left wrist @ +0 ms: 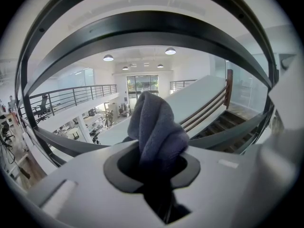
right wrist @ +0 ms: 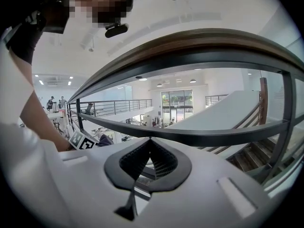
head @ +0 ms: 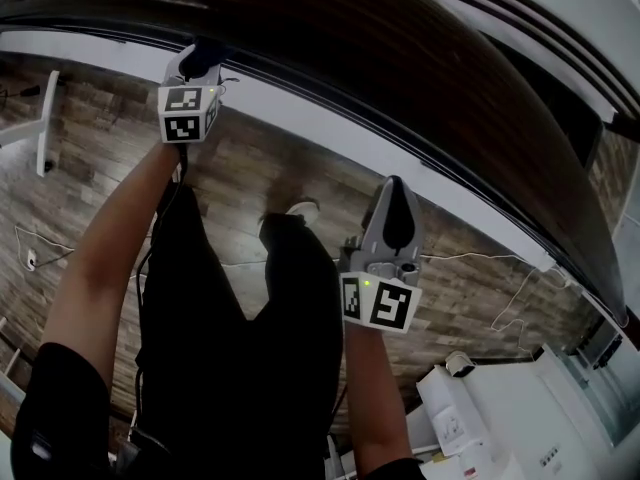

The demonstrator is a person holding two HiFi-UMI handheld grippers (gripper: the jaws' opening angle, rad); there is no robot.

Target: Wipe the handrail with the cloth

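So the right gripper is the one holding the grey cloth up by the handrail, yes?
Not quite: the grey cloth is held by the left gripper, not the right one, up by the handrail. The left gripper view shows the cloth pinched between its jaws. The right gripper view shows the right gripper with its jaws together and nothing between them.

It was the upper gallery of a large, bright office building. A wood-topped handrail (right wrist: 199,44) overlooked a lower floor (left wrist: 99,127), with a staircase (left wrist: 232,120) at right, a railed balcony (left wrist: 71,95) at left, round ceiling lights (left wrist: 170,51) and tall glazed doors (left wrist: 141,85) at centre.
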